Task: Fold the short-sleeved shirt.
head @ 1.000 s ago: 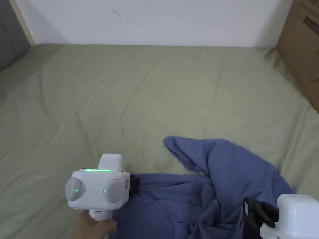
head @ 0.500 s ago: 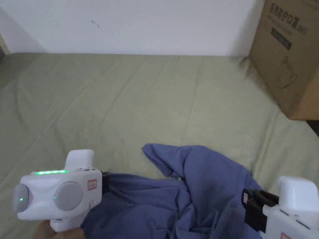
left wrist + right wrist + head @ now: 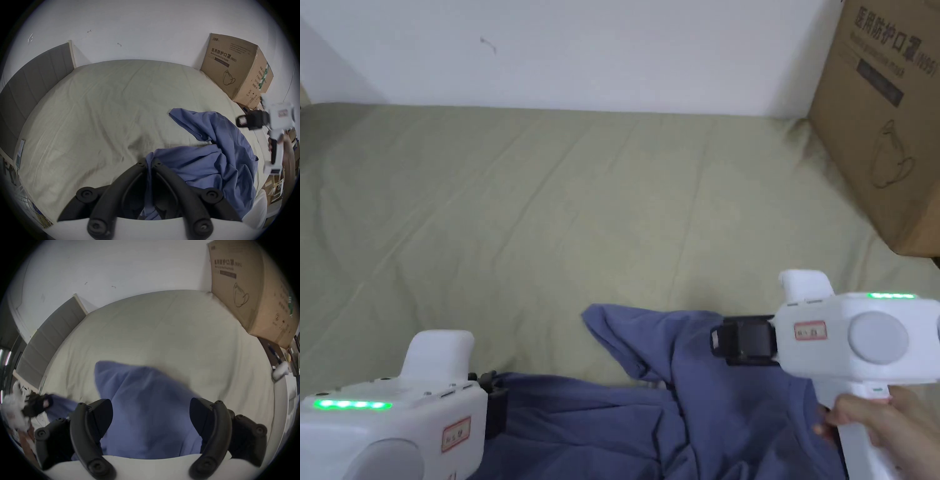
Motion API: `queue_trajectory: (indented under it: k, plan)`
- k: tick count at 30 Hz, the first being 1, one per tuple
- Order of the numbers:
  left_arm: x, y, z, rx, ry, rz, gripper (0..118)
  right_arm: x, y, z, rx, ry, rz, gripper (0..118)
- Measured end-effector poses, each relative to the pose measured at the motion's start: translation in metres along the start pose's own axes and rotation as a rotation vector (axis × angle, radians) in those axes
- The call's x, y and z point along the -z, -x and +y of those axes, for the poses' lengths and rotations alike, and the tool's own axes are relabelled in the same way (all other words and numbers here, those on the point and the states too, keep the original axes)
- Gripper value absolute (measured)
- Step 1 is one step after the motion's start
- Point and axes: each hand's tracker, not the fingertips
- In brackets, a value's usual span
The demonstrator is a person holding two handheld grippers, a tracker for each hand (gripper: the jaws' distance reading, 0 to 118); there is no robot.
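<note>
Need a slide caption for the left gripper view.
Left gripper pinching the crumpled blue shirt on the bed.

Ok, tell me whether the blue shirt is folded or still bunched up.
Bunched up, not folded. The blue shirt lies in a rumpled heap on the bed sheet, one edge pinched in the left gripper; the right gripper is open above it.

From head height we look down across the bed point(image 3: 562, 206) toward the wall point(image 3: 612, 50). Both gripper views sit low and close, facing the same wall; all share the cardboard box point(image 3: 894, 125).
</note>
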Motion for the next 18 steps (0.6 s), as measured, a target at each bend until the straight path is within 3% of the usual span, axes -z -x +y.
queue_trajectory:
  k: [3,8,11,12,13,14,16,17,18]
  plan:
    - [0.006,0.000,-0.001,0.014,0.016,0.019,2,0.036,0.002,0.028,-0.086,0.021,-0.092,106]
    - [0.013,0.003,-0.004,0.018,0.030,0.017,2,0.078,0.021,0.040,-0.270,0.132,-0.152,104]
    - [0.016,0.002,-0.005,0.022,0.036,0.019,2,0.102,0.033,0.022,-0.362,0.282,-0.146,97]
    - [0.017,0.002,-0.005,0.025,0.040,0.022,2,0.103,0.036,0.016,-0.347,0.243,-0.146,84]
    - [0.016,0.002,-0.005,0.024,0.043,0.023,2,0.094,0.041,0.015,-0.331,0.158,-0.204,83]
    - [0.015,0.002,-0.006,0.025,0.041,0.021,2,0.089,0.043,0.017,-0.325,0.194,-0.162,70]
    - [0.013,0.001,-0.005,0.027,0.046,0.020,2,0.088,0.038,0.021,-0.323,0.181,-0.168,31]
    - [0.011,0.001,-0.005,0.029,0.043,0.018,2,0.088,0.037,0.023,-0.326,0.183,-0.179,5]
    - [0.008,0.001,-0.004,0.027,0.042,0.022,2,0.086,0.034,0.025,-0.304,0.186,-0.190,5]
